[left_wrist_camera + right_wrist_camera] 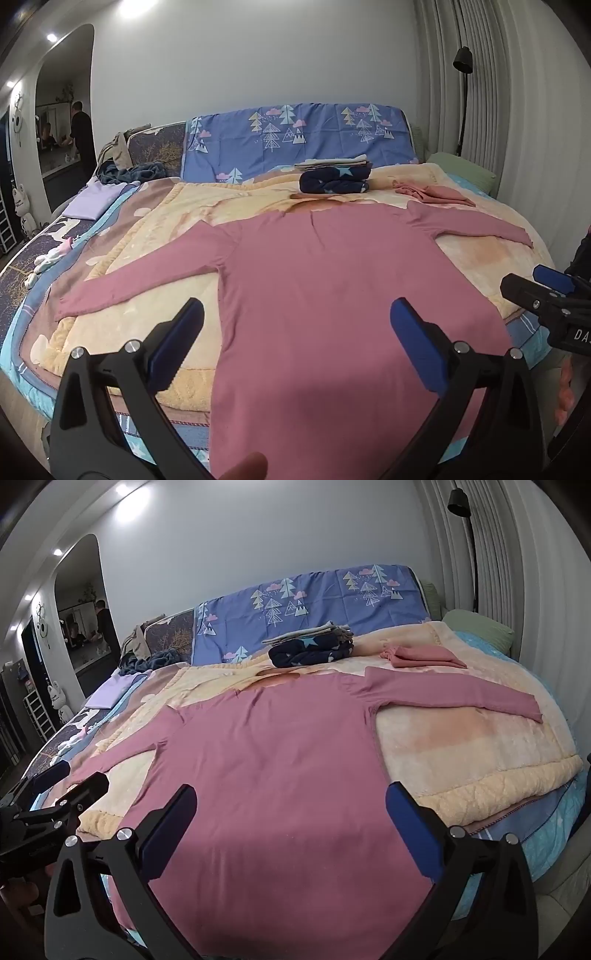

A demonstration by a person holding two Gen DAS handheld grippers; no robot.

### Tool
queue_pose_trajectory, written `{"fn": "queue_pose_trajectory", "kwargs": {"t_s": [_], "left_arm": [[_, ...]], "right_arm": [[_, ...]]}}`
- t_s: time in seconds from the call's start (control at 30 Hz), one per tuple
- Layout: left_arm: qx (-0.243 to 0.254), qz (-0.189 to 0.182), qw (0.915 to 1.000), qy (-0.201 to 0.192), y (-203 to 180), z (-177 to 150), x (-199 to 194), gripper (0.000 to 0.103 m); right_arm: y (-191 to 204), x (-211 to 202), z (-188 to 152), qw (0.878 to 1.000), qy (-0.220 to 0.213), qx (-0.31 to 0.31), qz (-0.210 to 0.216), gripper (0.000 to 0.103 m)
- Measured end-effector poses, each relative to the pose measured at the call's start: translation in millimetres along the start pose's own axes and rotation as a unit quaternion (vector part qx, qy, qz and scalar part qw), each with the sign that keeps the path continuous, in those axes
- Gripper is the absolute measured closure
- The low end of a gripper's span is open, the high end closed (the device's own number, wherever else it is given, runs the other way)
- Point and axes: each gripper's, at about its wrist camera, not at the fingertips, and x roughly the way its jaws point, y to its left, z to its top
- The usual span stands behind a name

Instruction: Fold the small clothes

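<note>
Left gripper hovers over the lower body of the pink long-sleeved top, jaws wide apart, nothing held. Right gripper likewise, jaws spread, empty. The top lies flat on the cream blanket, both sleeves out sideways. Beyond the collar: folded stack of navy star-print clothes; just right of it, a crumpled pink garment. Blue tree-print cover behind.

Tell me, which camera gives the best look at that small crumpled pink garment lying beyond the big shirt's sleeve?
The right wrist view. There the small pink garment lies nearer and larger, unobstructed beside the folded stack. The left wrist view shows it too, but farther, smaller and flatter.
</note>
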Motion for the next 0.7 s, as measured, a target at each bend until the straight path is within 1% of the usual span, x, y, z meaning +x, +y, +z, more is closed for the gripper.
{"fn": "queue_pose_trajectory", "kwargs": {"t_s": [0.1,0.27,0.3,0.37,0.4,0.53,0.7], "left_arm": [[0.007,0.002,1.0000,0.003,-2,1,1,0.002],[0.000,-0.002,1.0000,-0.003,2,5,-8,0.002],[-0.003,-0.005,1.0000,-0.005,2,6,-8,0.002],[-0.013,-0.012,0.9997,-0.016,8,4,-12,0.002],[-0.011,-0.014,0.9996,-0.020,8,2,-12,0.002],[-0.009,-0.022,0.9995,-0.020,7,1,-12,0.002],[0.002,-0.024,0.9995,-0.019,2,-1,-10,0.002]], "right_arm": [[4,-4,4,1.000,-0.003,-0.008,-0.014,0.001],[5,-3,10,1.000,0.002,-0.005,-0.012,0.001],[8,-9,6,1.000,-0.008,-0.008,-0.012,0.001],[8,-10,8,1.000,-0.009,-0.011,-0.014,0.001],[12,-9,2,1.000,-0.014,-0.016,-0.013,0.001],[12,-9,5,1.000,-0.013,-0.014,-0.011,0.001],[11,-9,2,1.000,-0.014,-0.014,-0.009,0.001]]}}
